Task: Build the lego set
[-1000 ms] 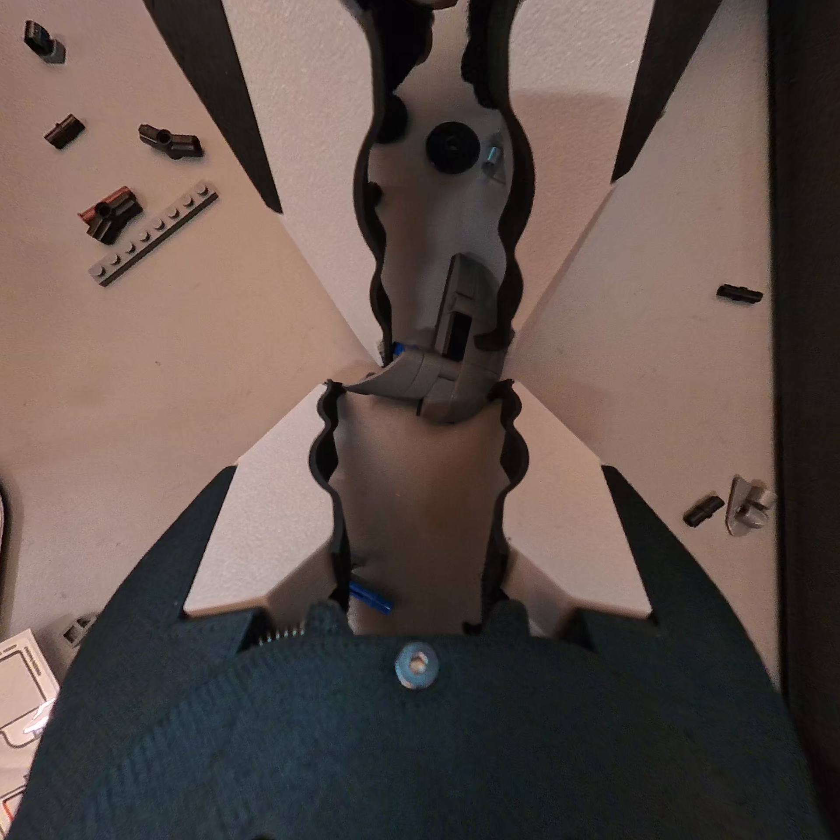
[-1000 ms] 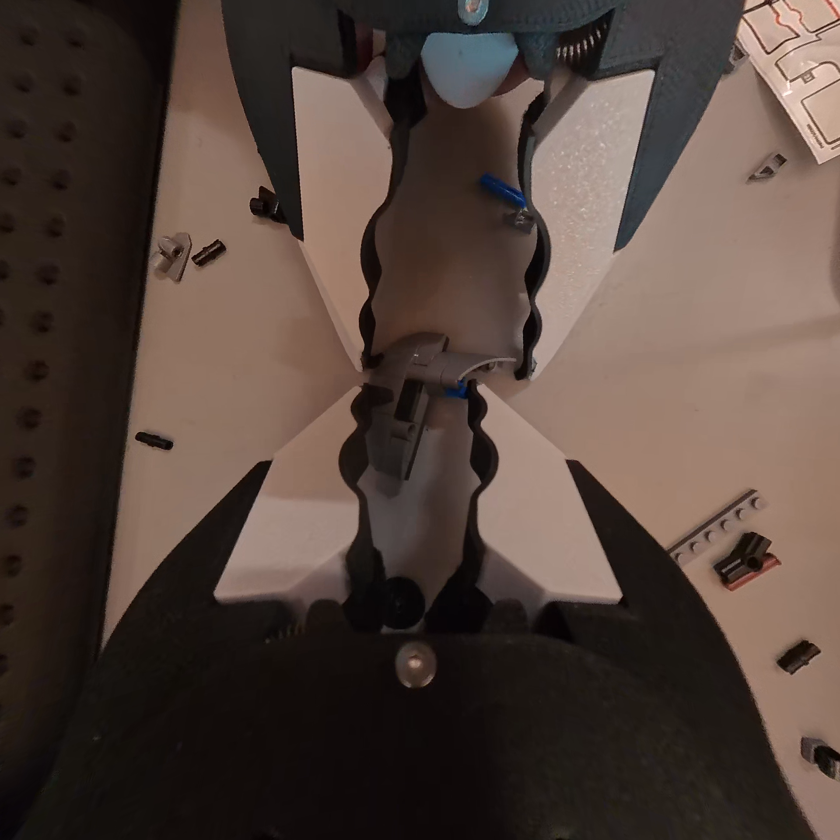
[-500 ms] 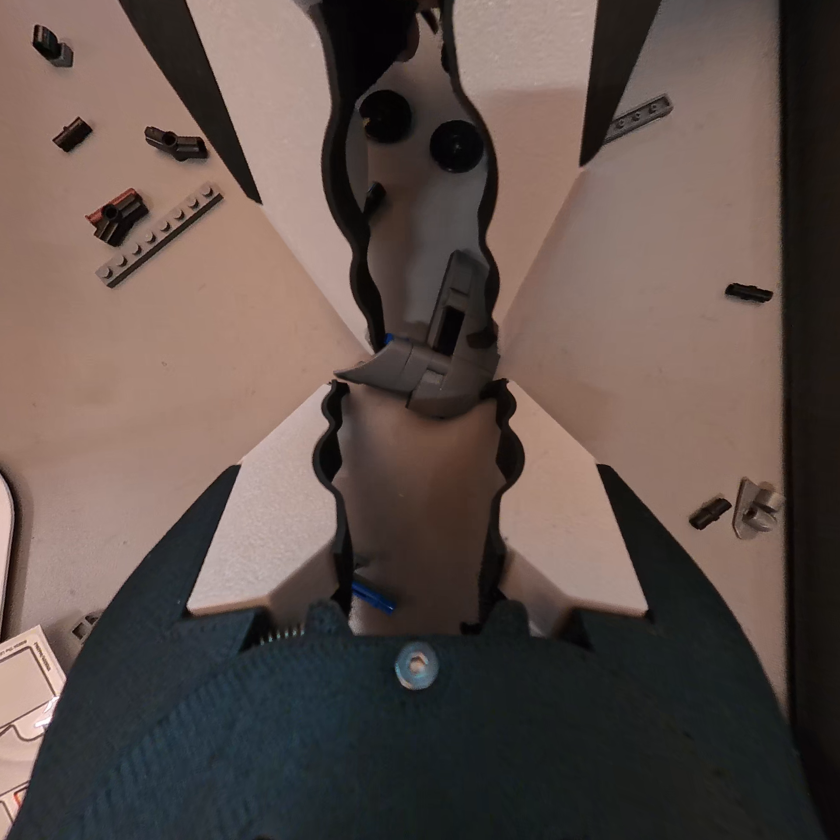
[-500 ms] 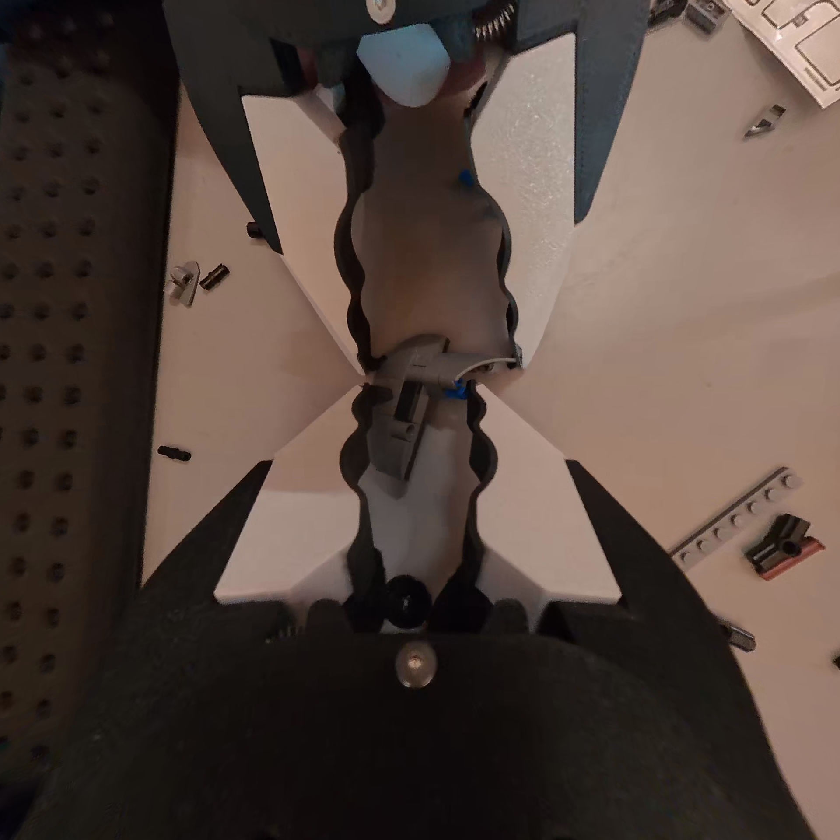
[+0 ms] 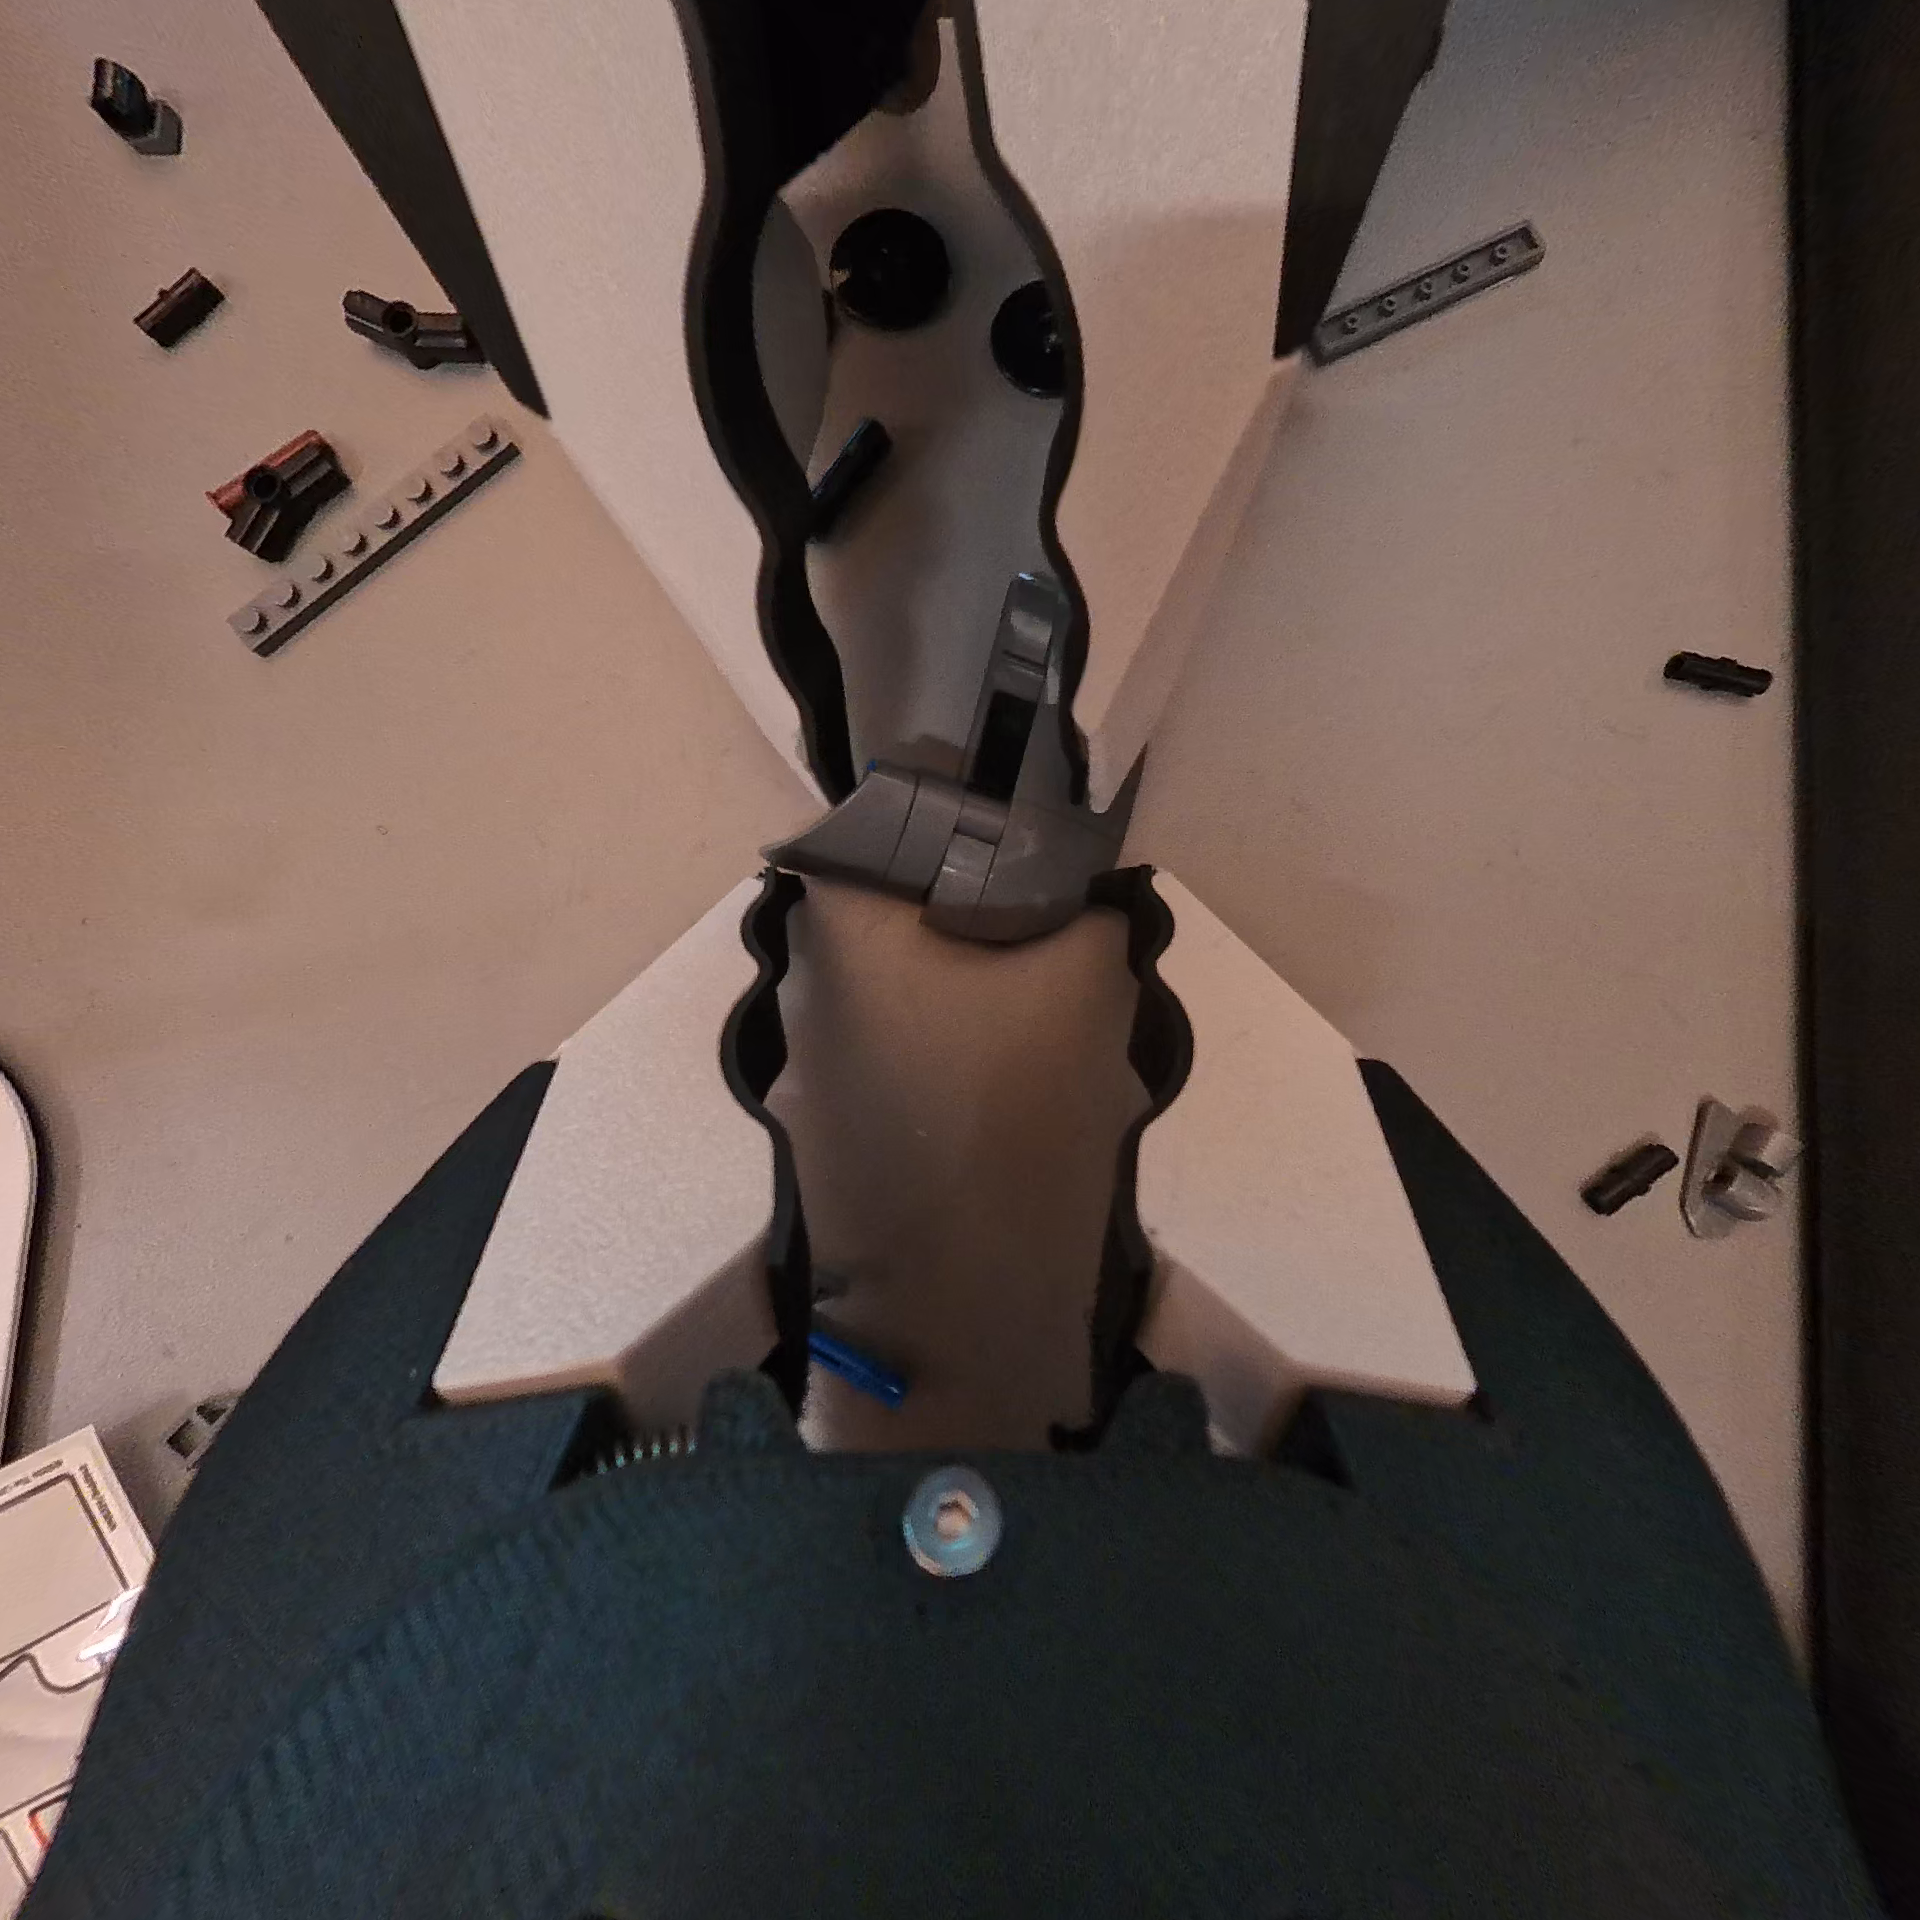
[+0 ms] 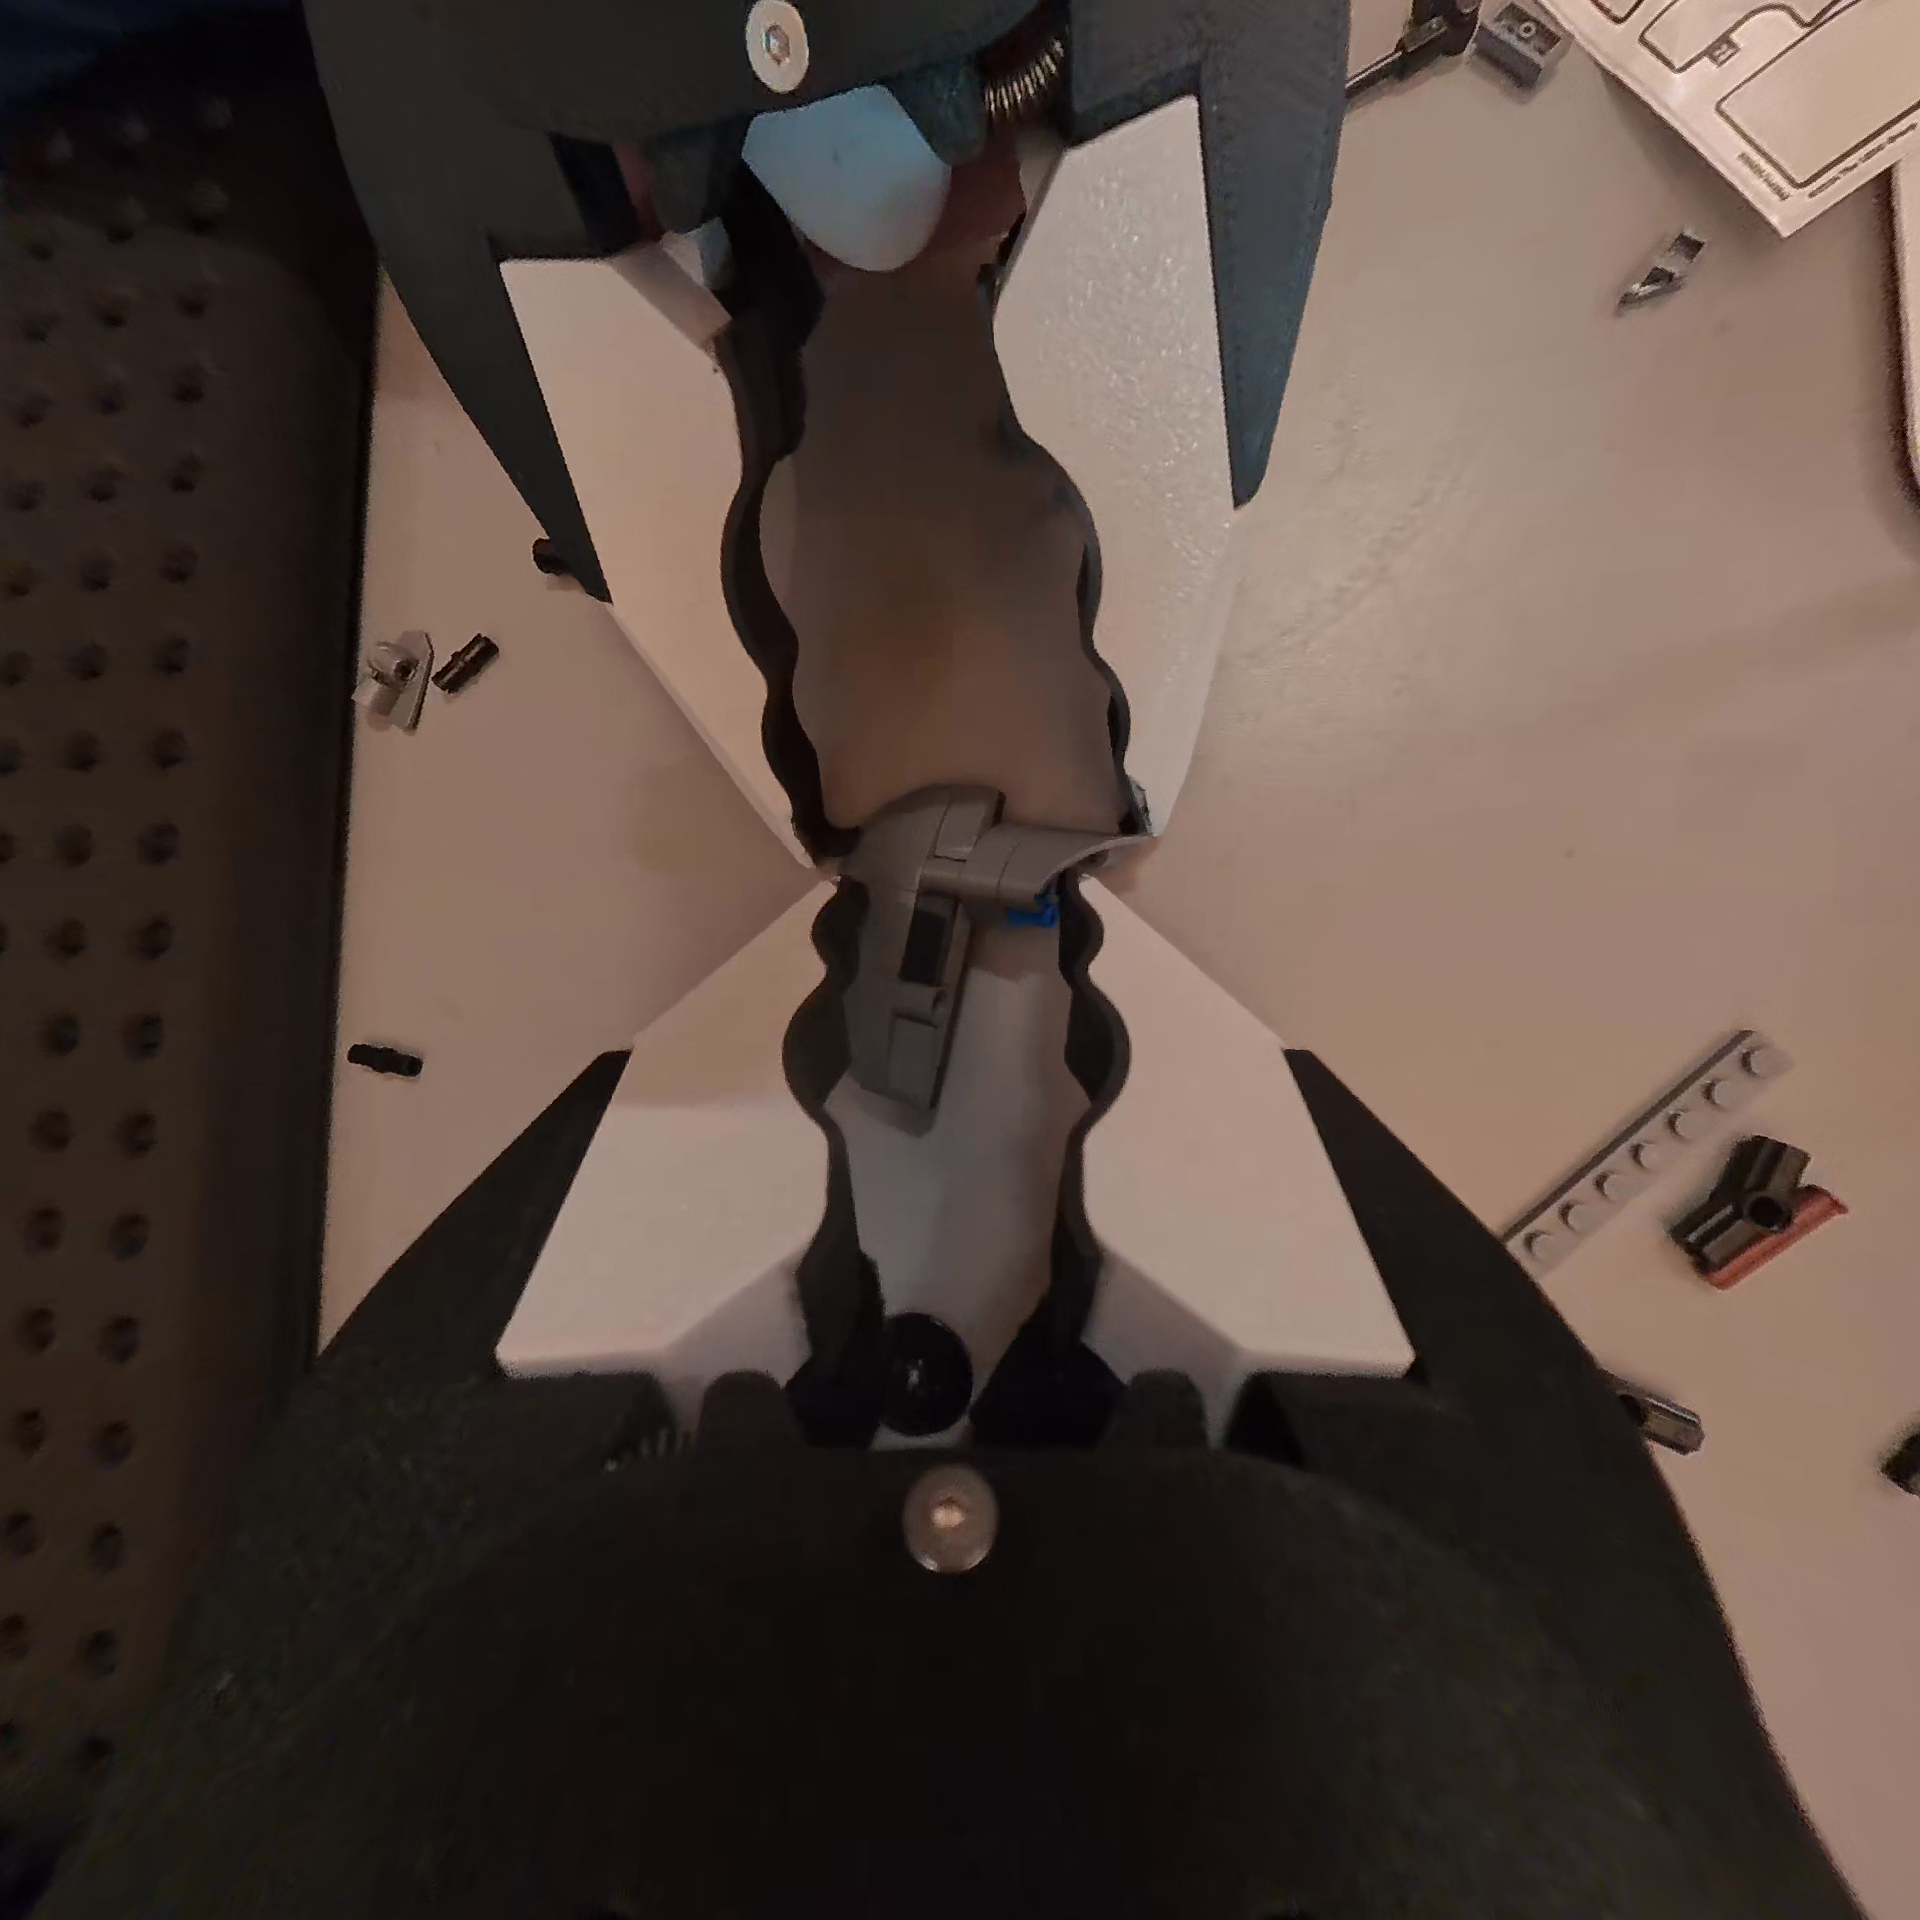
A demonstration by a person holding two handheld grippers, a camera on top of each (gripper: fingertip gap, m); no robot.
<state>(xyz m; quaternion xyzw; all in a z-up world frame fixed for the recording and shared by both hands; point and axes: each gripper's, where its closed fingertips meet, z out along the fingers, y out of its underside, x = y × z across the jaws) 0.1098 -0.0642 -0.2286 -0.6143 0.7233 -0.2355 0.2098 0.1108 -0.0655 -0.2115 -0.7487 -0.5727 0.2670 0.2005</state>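
Note:
A small grey lego assembly with a curved piece, a long arm and a blue pin is held between both grippers above the white table. My left gripper, dark teal, is shut on its curved end. My right gripper, black, is shut on the same assembly around its long arm. The two grippers meet tip to tip from opposite sides. A long grey plate and a black and red connector lie on the table to the left.
Two black wheels, black pins, a second grey plate, a light grey piece and a blue pin lie on the table. A dark dotted mat borders the table. An instruction sheet lies at a corner. Only a small space, under 4 cm, lies between the two pairs of fingers. My left tips are roughly 10 cm from the long grey plate. My right wrist view looks at it from another angle.
Both grippers keep their hold on the assembly. They have turned slightly against each other: the right gripper has swung left in the left wrist view, uncovering a second wheel and a grey plate.

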